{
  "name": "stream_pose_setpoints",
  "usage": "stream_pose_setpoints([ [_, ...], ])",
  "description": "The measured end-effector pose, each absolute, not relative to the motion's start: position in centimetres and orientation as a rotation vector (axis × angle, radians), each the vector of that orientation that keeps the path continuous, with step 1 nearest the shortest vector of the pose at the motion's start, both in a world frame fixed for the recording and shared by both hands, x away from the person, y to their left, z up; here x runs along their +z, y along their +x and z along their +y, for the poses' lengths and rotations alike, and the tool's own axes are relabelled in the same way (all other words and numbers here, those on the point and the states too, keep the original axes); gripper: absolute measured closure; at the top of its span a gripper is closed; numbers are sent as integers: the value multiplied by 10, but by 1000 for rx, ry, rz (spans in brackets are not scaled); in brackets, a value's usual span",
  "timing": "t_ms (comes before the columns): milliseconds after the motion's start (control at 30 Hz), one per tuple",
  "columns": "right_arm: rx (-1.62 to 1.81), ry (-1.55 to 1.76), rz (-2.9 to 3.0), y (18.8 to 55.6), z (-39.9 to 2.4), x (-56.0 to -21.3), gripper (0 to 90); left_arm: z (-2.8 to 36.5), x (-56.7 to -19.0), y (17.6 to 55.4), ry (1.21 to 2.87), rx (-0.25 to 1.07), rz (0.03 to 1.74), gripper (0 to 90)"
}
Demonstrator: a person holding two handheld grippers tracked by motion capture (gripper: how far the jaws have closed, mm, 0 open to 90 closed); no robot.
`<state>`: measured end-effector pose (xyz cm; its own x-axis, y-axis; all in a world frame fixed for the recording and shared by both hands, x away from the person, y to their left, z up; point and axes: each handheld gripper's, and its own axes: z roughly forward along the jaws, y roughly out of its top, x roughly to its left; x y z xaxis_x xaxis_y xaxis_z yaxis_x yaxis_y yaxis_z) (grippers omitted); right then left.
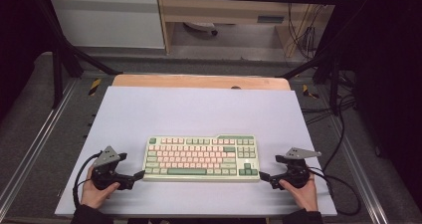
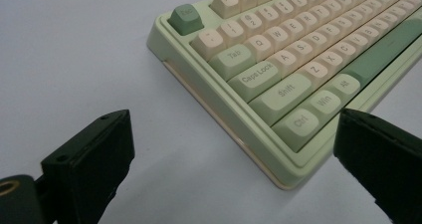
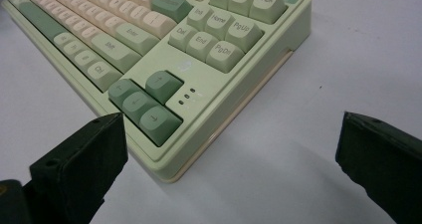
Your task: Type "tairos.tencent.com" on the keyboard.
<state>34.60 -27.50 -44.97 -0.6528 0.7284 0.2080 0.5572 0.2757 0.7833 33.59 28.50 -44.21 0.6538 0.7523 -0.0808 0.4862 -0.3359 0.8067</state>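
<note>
a pale table (image 1: 199, 109) held a green keyboard (image 1: 201, 158) at lower centre; the left gripper (image 1: 140, 174) and right gripper (image 1: 263, 175), jaws apart, flanked its near corners, seemingly ready to lift it.

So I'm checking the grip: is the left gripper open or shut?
Open. The left gripper has its black jaws standing wide apart, pressing nothing, with the keyboard corner between them.

We're looking at a pale lilac-grey mat (image 1: 199, 109) over a wooden table (image 1: 199, 81), boxed in by a black metal frame (image 1: 59, 59). Behind sit a white cabinet (image 1: 107, 20), grey floor (image 1: 234, 37) and tangled cables (image 1: 303, 35), with dark corners.
</note>
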Motion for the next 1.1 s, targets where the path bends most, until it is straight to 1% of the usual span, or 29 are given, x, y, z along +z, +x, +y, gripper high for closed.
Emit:
stream_pose_setpoints([
  [700, 1317, 1193, 2356, 346, -275, -449, 5, 279, -436, 337, 1997, 391, 995, 33],
  [1100, 1310, 1190, 2356, 346, -275, -449, 5, 260, -425, 337, 2003, 396, 994, 64],
])
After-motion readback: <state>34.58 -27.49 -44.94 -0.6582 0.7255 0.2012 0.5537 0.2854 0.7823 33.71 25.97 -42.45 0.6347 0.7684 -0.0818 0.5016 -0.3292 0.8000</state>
